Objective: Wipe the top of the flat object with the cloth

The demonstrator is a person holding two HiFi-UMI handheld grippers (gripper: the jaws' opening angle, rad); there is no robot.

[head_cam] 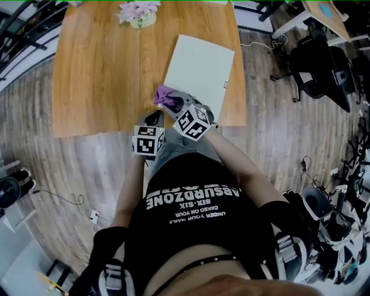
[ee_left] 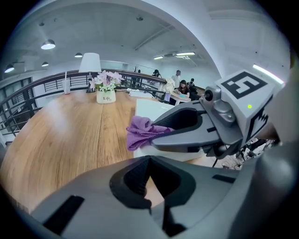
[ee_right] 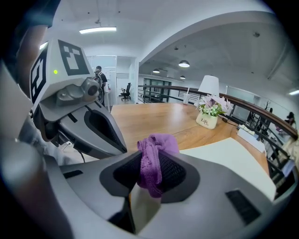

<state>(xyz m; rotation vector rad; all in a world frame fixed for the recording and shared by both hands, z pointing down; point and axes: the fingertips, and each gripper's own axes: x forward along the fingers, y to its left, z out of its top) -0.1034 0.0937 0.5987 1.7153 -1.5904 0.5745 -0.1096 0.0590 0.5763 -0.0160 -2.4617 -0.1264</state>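
Observation:
A purple cloth (head_cam: pixel 166 95) is pinched in my right gripper (head_cam: pixel 175 104), which is shut on it at the near left corner of the pale flat object (head_cam: pixel 199 70). In the right gripper view the cloth (ee_right: pixel 156 161) bunches up between the jaws, with the flat object (ee_right: pixel 229 156) stretching away to the right. My left gripper (head_cam: pixel 155 119) hovers at the table's near edge, just left of the right one. Its jaws (ee_left: pixel 148 175) are shut with nothing in them. From the left gripper view the cloth (ee_left: pixel 140 132) hangs from the right gripper's tips over the flat object (ee_left: pixel 152 109).
The wooden table (head_cam: pixel 104 75) carries a small flower pot (head_cam: pixel 139 13) at its far edge. A lamp (ee_left: pixel 90 63) stands behind the pot. Office chairs (head_cam: pixel 315 69) and cables lie on the floor to the right. A person's torso is below the grippers.

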